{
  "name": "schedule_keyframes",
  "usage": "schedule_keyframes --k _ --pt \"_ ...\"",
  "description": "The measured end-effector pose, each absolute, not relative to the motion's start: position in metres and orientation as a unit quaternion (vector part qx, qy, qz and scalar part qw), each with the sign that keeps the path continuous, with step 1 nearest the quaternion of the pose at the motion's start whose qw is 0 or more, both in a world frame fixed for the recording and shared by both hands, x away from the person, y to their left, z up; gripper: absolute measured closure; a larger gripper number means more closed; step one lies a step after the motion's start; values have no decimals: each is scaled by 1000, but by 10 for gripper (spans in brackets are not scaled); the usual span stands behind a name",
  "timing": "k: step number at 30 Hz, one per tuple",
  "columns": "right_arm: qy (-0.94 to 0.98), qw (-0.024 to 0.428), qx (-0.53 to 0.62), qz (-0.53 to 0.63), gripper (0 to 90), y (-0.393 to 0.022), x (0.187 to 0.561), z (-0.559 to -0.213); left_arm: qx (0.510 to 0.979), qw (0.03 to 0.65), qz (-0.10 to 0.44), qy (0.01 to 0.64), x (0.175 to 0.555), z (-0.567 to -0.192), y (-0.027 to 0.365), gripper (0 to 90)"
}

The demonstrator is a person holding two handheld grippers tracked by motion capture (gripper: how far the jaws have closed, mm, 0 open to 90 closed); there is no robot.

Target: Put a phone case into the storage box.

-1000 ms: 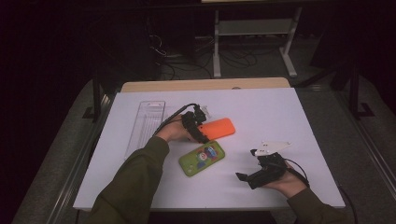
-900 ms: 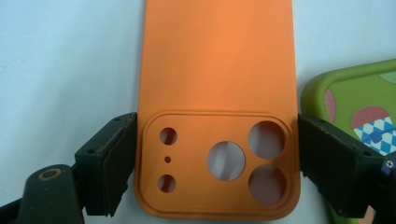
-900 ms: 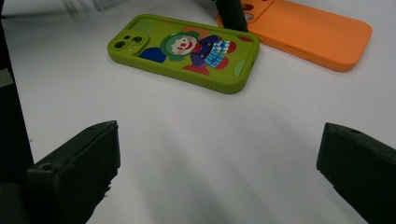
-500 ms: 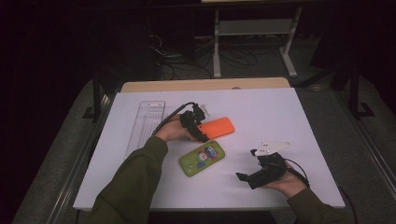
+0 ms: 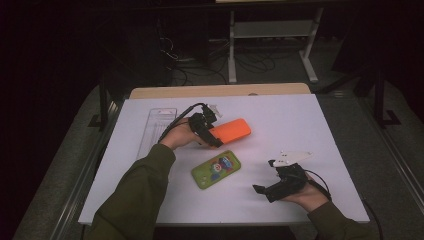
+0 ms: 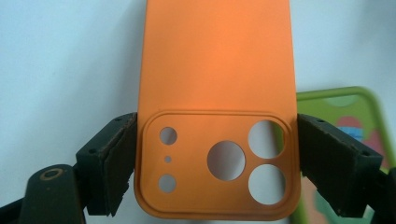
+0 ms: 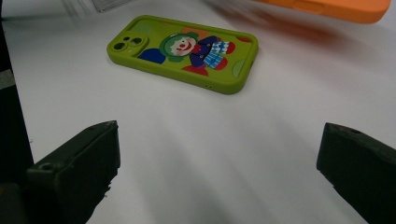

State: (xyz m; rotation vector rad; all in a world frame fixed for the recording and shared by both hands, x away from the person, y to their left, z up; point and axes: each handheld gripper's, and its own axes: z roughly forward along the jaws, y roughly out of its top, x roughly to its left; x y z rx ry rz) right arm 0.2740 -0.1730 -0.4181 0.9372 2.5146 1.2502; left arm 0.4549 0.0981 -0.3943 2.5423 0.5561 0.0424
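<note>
Jaws of your left gripper are clamped across the camera-cutout end of the orange phone case, one pad on each long edge. In the high view that case sits near the middle of the white table, sticking out to the right of the gripper, with the clear plastic tray on the other side of your hand. Your right gripper rests near the front edge with its jaws wide apart and nothing between them, facing the green clown-print phone case lying flat on the table.
</note>
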Motion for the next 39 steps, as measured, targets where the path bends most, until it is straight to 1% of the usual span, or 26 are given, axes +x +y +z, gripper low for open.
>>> schedule_keyframes --k 13,19,27,32,39 --pt "843 89 322 421 0 -174 273 -417 943 259 31 205 426 -366 95 165" --pt "843 97 316 424 0 -175 275 -418 943 256 41 210 409 -359 97 165" --pt "843 96 318 424 0 -174 274 -418 944 248 45 212 388 -356 103 165" --pt "842 98 318 424 0 -173 274 -419 940 254 46 225 372 -358 110 165" --pt "842 96 321 422 0 -172 274 -422 938 261 39 224 357 -364 111 165"
